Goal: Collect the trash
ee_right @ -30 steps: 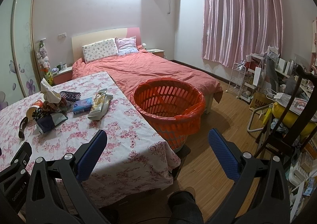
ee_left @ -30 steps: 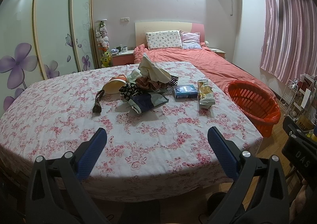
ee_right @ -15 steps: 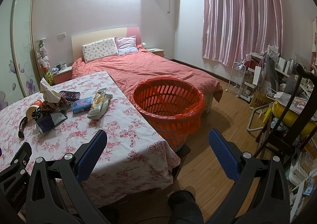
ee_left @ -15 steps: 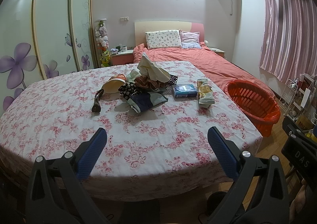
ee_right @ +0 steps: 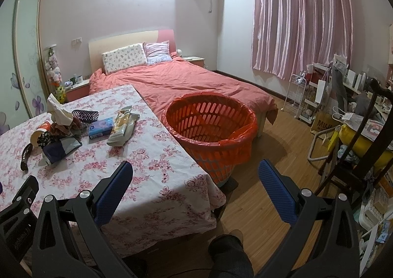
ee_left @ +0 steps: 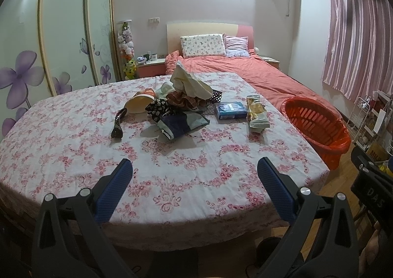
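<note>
Two grippers, left gripper (ee_left: pixel 195 169) and right gripper (ee_right: pixel 195 172), jaws spread wide, empty, blue ribbed pads. Trash heap (ee_left: pixel 181 103) (paper cup, crumpled tissue, foil snack wrapper (ee_left: pixel 256 113) lying lengthwise away) sits mid floral tablecloth (ee_left: pixel 172 167), ahead of left gripper, likely nearer. Slatted orange basket (ee_right: pixel 211 125), bag-lined, stands right of the heap, beside the table edge.

Coral bed (ee_right: pixel 191 81), pink curtains (ee_right: pixel 302 22), wooden floor (ee_right: pixel 270 155), flowered wardrobe doors (ee_left: pixel 61 32)
</note>
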The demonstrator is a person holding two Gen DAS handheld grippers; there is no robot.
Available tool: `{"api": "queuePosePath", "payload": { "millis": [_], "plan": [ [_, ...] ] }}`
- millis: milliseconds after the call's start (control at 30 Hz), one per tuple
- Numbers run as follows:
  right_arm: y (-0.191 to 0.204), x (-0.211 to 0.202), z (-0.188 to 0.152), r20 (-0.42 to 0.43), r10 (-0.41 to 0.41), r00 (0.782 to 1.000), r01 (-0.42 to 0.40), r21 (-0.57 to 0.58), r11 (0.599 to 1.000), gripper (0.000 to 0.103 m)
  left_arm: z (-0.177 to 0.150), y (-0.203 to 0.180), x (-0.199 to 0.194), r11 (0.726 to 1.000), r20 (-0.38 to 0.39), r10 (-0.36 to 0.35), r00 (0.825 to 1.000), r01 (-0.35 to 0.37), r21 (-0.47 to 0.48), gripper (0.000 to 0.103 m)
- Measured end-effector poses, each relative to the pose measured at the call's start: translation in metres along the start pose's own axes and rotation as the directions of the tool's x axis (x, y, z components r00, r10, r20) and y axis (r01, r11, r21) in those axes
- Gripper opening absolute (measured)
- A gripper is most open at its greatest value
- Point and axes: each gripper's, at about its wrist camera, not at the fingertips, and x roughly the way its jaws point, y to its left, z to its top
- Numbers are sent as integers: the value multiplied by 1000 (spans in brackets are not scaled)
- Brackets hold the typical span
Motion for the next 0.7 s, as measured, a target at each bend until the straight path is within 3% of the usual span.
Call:
{"api": "queuePosePath", "payload": {
  "millis": [233,400,500,600,700],
  "plan": [
    [8,23,2,-33,35,999,-35,7,999,101,9,19,29,999,-43,10,999,-12,-35,99],
    [19,44,13,-65,83,994,-83,16,996,100,23,57,60,993,-83,60,995,-68,-94,99],
    [30,61,22,-83,132,988,-130,23,991,95,30,87,81,988,-106,82,991,-95,-126,99],
    [44,80,31,-118,184,976,-182,32,983,83,37,115,104,981,-144,105,984,-126,-148,99],
    [60,98,37,-155,232,960,-230,29,973,78,42,140,124,975,-171,114,979,-143,-167,92]
  ]
}}
